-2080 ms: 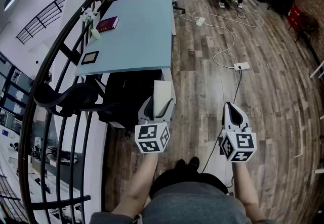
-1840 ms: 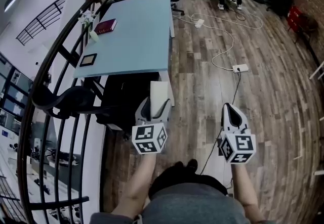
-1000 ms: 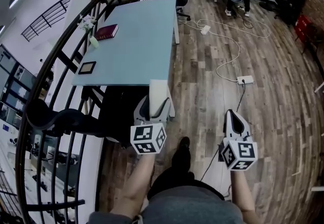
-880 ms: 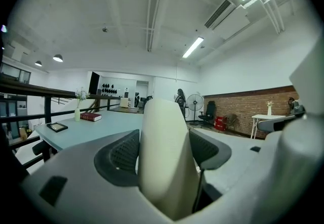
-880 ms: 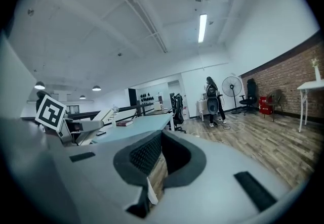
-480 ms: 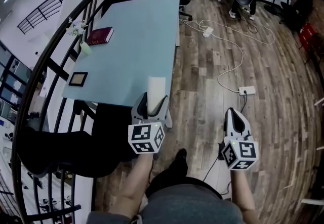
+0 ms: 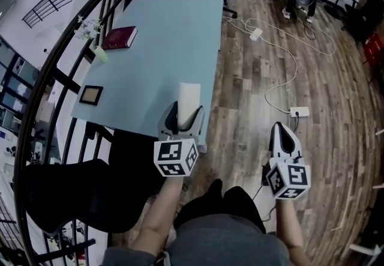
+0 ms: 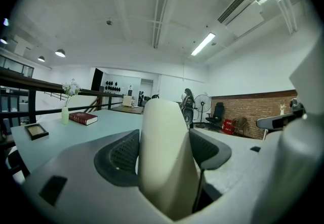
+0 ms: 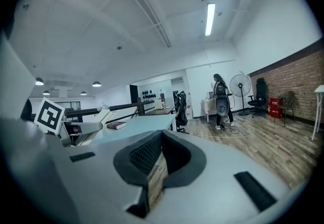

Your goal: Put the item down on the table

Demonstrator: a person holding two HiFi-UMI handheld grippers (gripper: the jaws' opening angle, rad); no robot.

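One smooth cream rounded block [image 7: 188, 98] held in left gripper [image 7: 183, 117] fingers, right gripper [image 7: 283, 134] fingers closed, pale-blue table [image 7: 162, 36]

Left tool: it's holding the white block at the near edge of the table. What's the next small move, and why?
Probably ease the left tool a little forward, farther over the blue table. It is shut on the white block, held upright, but it sits right at the table's near edge, and open tabletop lies just ahead. Lowering from there looks safer.
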